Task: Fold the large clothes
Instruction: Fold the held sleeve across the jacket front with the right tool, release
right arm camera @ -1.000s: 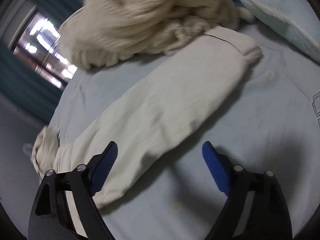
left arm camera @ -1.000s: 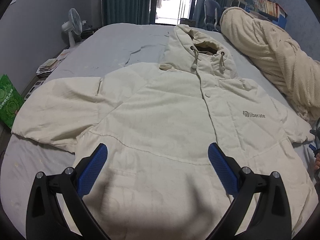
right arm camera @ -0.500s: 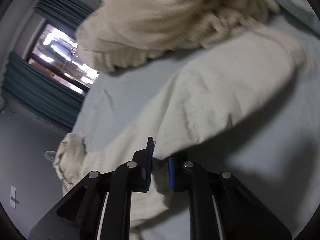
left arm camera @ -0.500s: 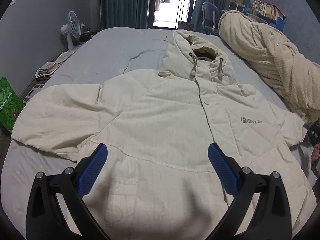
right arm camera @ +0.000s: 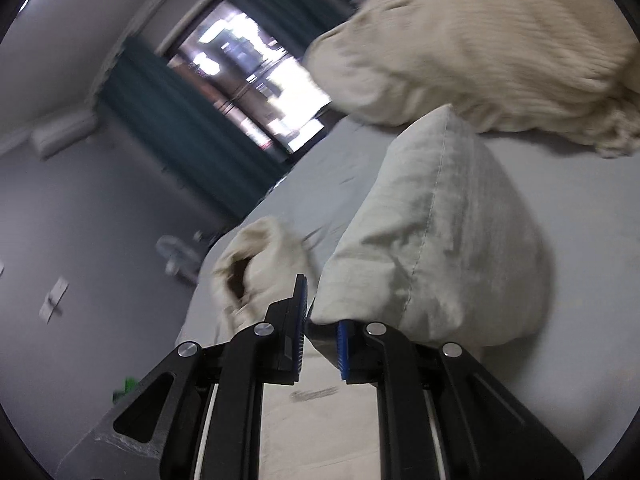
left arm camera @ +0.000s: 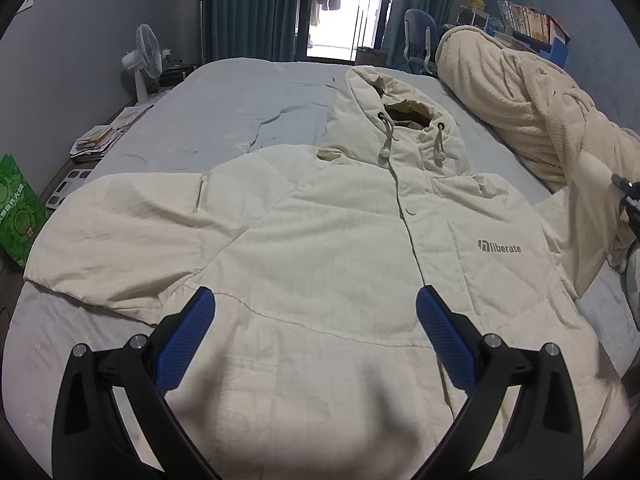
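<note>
A cream hooded jacket point(left arm camera: 344, 248) lies front up on the grey-blue bed point(left arm camera: 248, 112), hood toward the window, its left sleeve point(left arm camera: 120, 232) spread flat. Over the jacket's lower front, my left gripper point(left arm camera: 316, 316) hovers open with nothing between its blue pads. The jacket's right sleeve point(right arm camera: 432, 248) is lifted off the bed, its edge pinched in my right gripper point(right arm camera: 322, 320), which is shut on it. In the left wrist view that raised sleeve point(left arm camera: 588, 216) stands at the far right, with the right gripper point(left arm camera: 630, 200) just at the frame edge.
A rolled cream blanket point(left arm camera: 520, 100) lies along the bed's right side, close behind the raised sleeve. A white fan point(left arm camera: 146, 60), stacked papers point(left arm camera: 96, 142) and a green bag point(left arm camera: 18, 208) stand on the floor at the left. Teal curtains and a window are at the back.
My right gripper closed on the right sleeve's edge and lifted it off the bed, rolling as it rose. The left gripper stayed open over the jacket's front.
</note>
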Action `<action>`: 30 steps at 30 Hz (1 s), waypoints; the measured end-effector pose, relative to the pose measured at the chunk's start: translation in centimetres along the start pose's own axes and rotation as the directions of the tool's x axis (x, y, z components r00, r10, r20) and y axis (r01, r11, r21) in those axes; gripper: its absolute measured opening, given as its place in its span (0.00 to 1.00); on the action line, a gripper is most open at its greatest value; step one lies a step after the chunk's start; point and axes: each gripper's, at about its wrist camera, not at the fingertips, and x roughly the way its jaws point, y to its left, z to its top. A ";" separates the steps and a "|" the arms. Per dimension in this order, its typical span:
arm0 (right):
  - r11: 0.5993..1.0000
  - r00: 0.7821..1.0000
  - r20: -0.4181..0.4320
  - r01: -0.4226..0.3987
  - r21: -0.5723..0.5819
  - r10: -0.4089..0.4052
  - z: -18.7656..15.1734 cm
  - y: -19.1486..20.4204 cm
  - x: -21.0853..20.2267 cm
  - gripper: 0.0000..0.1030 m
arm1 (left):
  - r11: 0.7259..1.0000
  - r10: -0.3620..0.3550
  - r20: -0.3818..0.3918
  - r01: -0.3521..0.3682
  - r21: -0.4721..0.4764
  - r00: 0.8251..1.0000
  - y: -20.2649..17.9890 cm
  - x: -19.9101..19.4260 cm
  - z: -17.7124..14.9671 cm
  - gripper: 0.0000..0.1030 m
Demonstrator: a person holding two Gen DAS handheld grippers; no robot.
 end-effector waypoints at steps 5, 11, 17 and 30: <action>0.994 0.994 -0.106 -0.038 -0.105 0.027 -3.4 5.0 3.1 0.13 | 1.000 -0.006 0.007 0.006 -0.010 1.000 0.2 -0.3 0.2 0.92; 0.978 0.962 -0.271 -0.026 -0.205 -0.031 -9.6 7.9 8.2 0.13 | 1.000 -0.007 0.009 0.007 -0.008 1.000 0.3 -0.4 0.1 0.92; 0.961 0.921 -0.372 0.011 -0.276 -0.117 -14.9 7.1 11.3 0.16 | 1.000 -0.010 0.006 0.010 -0.010 1.000 0.2 -0.4 0.2 0.92; 0.990 0.921 -0.387 -0.016 -0.141 -0.040 -15.1 4.2 8.9 0.62 | 1.000 -0.006 -0.002 0.006 -0.003 1.000 0.2 -0.2 0.1 0.92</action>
